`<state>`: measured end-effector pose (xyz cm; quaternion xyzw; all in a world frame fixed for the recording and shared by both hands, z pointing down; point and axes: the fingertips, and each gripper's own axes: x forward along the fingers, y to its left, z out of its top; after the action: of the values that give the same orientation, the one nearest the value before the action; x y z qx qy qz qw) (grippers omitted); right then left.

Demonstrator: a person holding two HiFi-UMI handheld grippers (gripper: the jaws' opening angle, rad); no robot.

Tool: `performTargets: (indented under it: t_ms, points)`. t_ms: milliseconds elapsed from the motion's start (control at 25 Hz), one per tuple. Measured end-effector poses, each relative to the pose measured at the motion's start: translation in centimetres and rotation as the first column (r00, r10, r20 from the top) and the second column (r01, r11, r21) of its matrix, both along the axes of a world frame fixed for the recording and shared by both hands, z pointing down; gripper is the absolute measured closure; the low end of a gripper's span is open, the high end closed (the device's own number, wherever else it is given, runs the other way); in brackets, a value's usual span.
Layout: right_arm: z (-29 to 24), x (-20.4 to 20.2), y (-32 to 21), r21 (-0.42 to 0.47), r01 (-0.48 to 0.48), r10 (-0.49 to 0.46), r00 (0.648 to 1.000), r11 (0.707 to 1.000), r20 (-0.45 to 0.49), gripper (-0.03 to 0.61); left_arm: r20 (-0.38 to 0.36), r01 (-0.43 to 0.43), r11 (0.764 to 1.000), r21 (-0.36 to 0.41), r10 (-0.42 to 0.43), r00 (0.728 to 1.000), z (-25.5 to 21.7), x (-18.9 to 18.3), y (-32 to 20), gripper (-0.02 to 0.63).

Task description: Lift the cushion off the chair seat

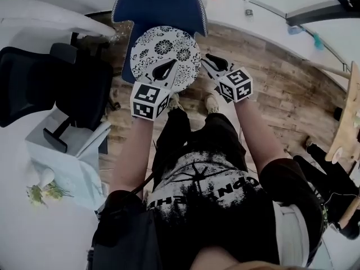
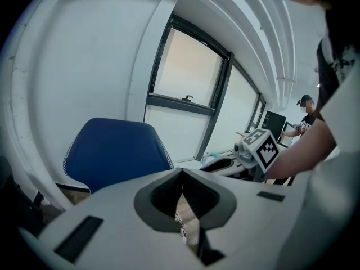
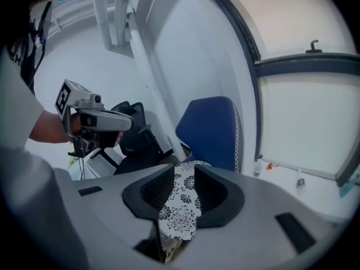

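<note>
The round, black-and-white patterned cushion (image 1: 165,52) is held over the seat of the blue chair (image 1: 157,4); whether it touches the seat cannot be told. Its near left edge is clenched in the left tool (image 1: 164,71), whose jaws are pressed almost together on a sliver of the cloth. The right tool (image 1: 212,61) is released, its jaws parted with the cushion's right edge lying between them.
</note>
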<state>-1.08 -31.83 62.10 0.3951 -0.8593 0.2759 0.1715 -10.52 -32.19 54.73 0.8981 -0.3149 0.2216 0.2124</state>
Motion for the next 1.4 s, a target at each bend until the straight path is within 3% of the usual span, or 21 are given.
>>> performTargets:
  t_ms: [240, 560, 1000, 1240, 1400]
  points:
    - [8.1, 0.4, -0.4, -0.145, -0.023, 0.018, 0.999, 0.989, -0.030, 0.410, 0.017, -0.007, 0.999, -0.049, 0.008, 1.000, 4.2, 0.3, -0.9, 0.601]
    - [18.5, 1.3, -0.5, -0.307, -0.079, 0.064, 0.996, 0.948, -0.061, 0.354, 0.025, -0.019, 0.994, -0.109, 0.021, 0.999, 10.2, 0.7, -1.8, 0.601]
    - [29.1, 0.8, -2.2, -0.428, -0.117, 0.086, 0.992, 0.896, -0.092, 0.324, 0.035, -0.020, 0.986, -0.163, 0.026, 0.999, 16.8, 0.7, -3.1, 0.601]
    - [32.4, 0.5, -2.3, -0.478, -0.119, 0.087, 0.992, 0.870, -0.089, 0.321, 0.041, -0.015, 0.982, -0.190, 0.023, 0.999, 19.1, 0.5, -2.8, 0.601]
    - [32.8, -0.3, -2.5, -0.480, -0.087, 0.055, 0.995, 0.873, -0.080, 0.336, 0.043, -0.010, 0.979, -0.202, 0.019, 0.999, 19.9, 0.3, -2.9, 0.601]
